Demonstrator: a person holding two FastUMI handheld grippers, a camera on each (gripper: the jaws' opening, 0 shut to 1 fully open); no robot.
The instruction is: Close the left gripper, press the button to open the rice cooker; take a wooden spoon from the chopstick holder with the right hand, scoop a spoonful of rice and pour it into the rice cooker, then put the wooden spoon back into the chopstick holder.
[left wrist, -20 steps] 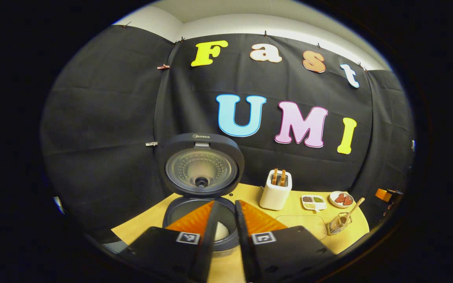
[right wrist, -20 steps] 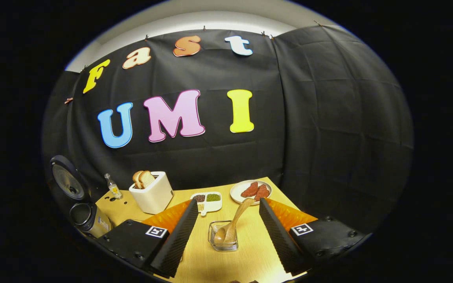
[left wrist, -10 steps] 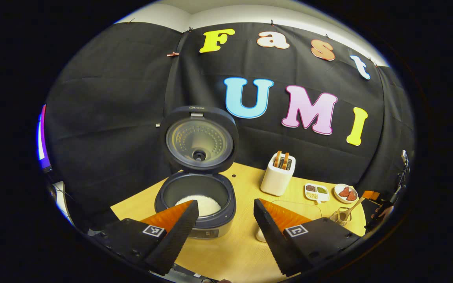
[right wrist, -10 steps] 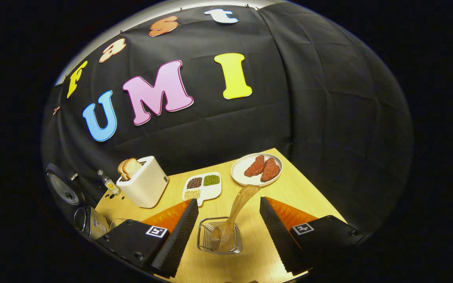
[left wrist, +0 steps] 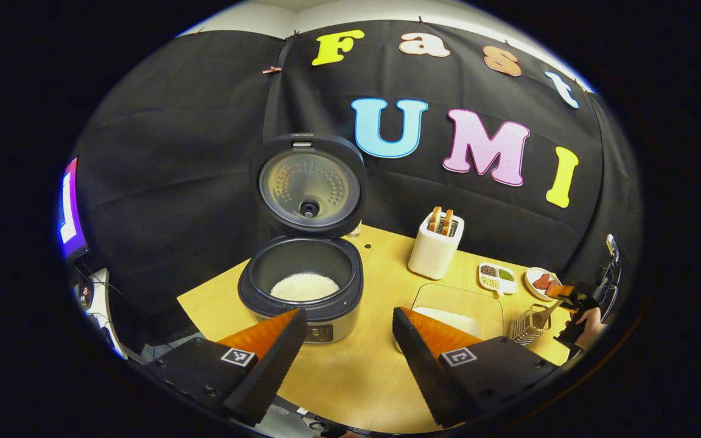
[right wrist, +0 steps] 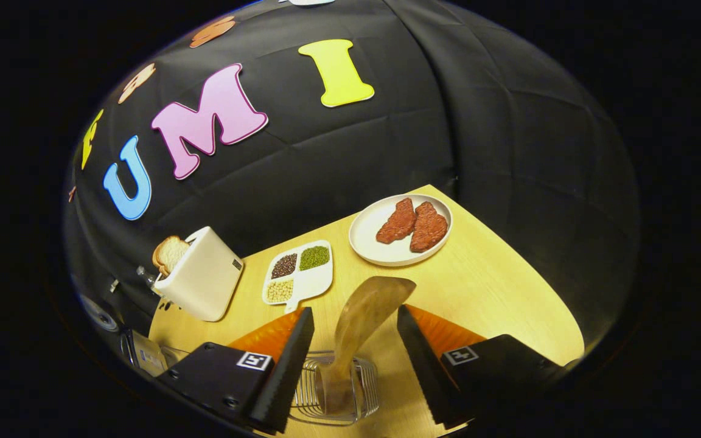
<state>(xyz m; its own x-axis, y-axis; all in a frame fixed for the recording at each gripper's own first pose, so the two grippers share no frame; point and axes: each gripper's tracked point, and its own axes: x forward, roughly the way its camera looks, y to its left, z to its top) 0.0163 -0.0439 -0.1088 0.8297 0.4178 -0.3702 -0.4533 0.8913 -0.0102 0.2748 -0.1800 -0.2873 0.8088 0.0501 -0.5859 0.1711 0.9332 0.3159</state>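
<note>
Both grippers' fingers spread, holding nothing. Spoon (right wrist: pixel 362 316) stands tilted in holder (right wrist: pixel 335 389) on worktop (right wrist: pixel 484 286), between right gripper (right wrist: pixel 350 365) fingers. Likely light, stiff, smooth wood; pinch mid-handle. Cooker (left wrist: pixel 302 286) open before left gripper (left wrist: pixel 344 359).

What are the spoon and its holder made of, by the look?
Wooden spoon: looks like pale wood, smooth matte finish with faint grain. Chopstick holder: seemingly thin metal wire, shiny, an open grid that lets the table show through.
</note>
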